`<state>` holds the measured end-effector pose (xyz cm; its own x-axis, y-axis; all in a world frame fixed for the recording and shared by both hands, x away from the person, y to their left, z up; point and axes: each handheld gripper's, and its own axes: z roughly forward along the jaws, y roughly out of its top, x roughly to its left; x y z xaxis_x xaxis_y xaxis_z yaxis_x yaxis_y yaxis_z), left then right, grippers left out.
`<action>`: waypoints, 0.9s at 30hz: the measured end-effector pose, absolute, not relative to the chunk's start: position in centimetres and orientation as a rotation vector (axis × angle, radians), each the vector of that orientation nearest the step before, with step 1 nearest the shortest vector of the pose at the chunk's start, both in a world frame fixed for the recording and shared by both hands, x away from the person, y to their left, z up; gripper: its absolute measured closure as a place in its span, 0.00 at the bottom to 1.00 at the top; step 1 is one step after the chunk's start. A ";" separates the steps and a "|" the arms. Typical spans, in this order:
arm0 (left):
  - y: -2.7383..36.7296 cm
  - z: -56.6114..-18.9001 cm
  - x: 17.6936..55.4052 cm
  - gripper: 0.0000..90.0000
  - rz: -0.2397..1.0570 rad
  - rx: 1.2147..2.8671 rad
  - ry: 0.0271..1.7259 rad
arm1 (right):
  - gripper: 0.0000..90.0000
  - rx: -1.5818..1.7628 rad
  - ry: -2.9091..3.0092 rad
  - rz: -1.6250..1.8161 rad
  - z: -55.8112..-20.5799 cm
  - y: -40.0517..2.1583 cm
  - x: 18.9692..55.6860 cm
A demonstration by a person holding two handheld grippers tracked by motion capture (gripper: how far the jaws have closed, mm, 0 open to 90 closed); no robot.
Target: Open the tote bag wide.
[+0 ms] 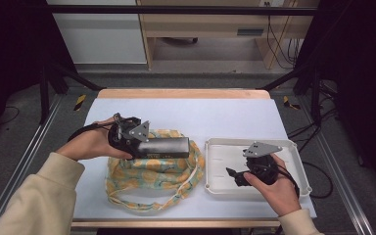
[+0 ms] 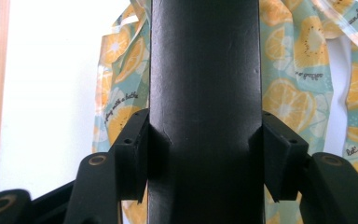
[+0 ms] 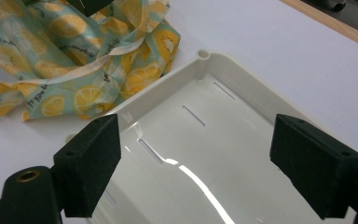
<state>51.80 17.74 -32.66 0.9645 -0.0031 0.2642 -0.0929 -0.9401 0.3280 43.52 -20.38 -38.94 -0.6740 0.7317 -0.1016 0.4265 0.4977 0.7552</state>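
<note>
High view: the left gripper holds a long black box level above the lemon-print cloth, which lies crumpled on the table just left of the white tray. In the left gripper view the jaws stand part-way closed, their pads pressed on both sides of the black box, so the grip looks firm. The right gripper hovers over the tray, and in the right gripper view its jaws are spread wide with nothing between them. The tray is empty and glossy, slots in its floor. Judging by this, the box is lifted off the cloth but not yet set down; placing it, probably in the tray, remains.
</note>
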 end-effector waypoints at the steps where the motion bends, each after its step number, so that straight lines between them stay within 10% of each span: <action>1: 17.7 -32.6 51.8 0.48 0.371 2.764 -0.070 | 0.19 0.963 2.334 1.007 -38.8 -20.5 43.6; 27: 16.6 -32.3 52.0 0.48 0.347 2.786 -0.077 | 0.21 0.816 2.511 0.968 -37.0 -18.8 46.2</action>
